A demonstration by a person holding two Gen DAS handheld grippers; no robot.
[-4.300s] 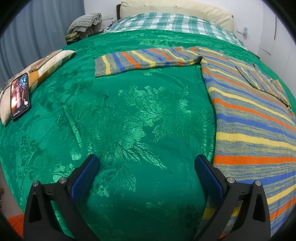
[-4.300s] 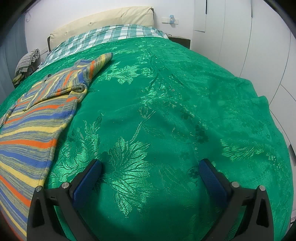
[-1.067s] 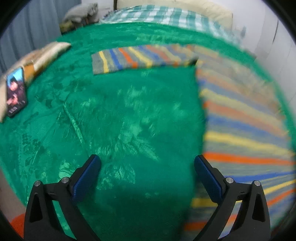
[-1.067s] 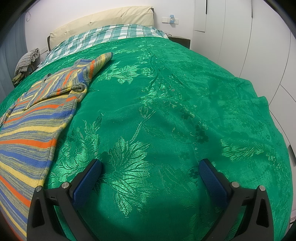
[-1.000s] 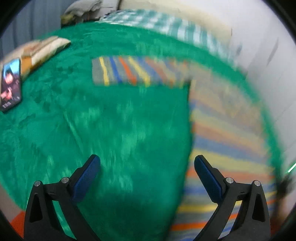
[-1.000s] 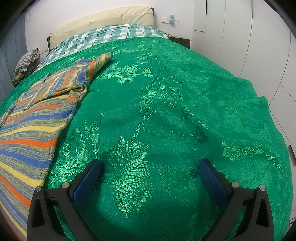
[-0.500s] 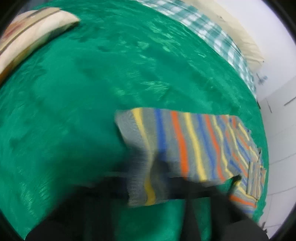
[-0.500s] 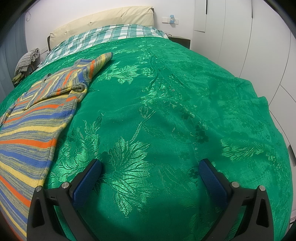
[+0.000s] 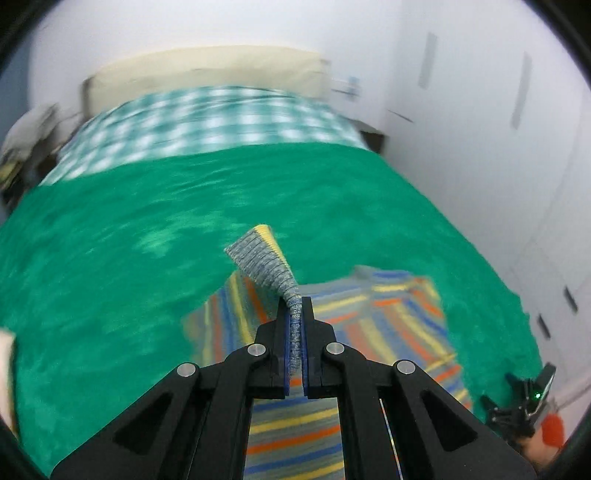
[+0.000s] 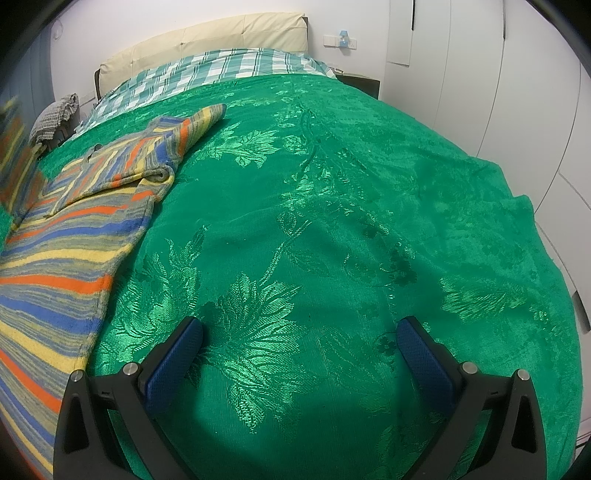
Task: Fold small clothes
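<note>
A striped sweater [image 10: 70, 236] in grey, blue, orange and yellow lies flat on the green bedspread [image 10: 332, 206]. My left gripper [image 9: 294, 314] is shut on the cuff of its sleeve [image 9: 266, 262], which sticks up from between the pads, lifted above the sweater body [image 9: 369, 325]. The left wrist view is motion-blurred. My right gripper [image 10: 299, 354] stands open over bare bedspread to the right of the sweater, nothing between its fingers. It also appears small at the right edge of the left wrist view [image 9: 524, 398].
A checked sheet [image 10: 221, 70] and a cream headboard [image 10: 207, 33] lie at the far end of the bed. White wardrobe doors [image 10: 517, 92] run along the right. A folded grey cloth [image 10: 55, 114] sits at the far left.
My left gripper closed on the sleeve cuff, then rose and swung right, carrying the sleeve above the sweater body. The right gripper has not moved.
</note>
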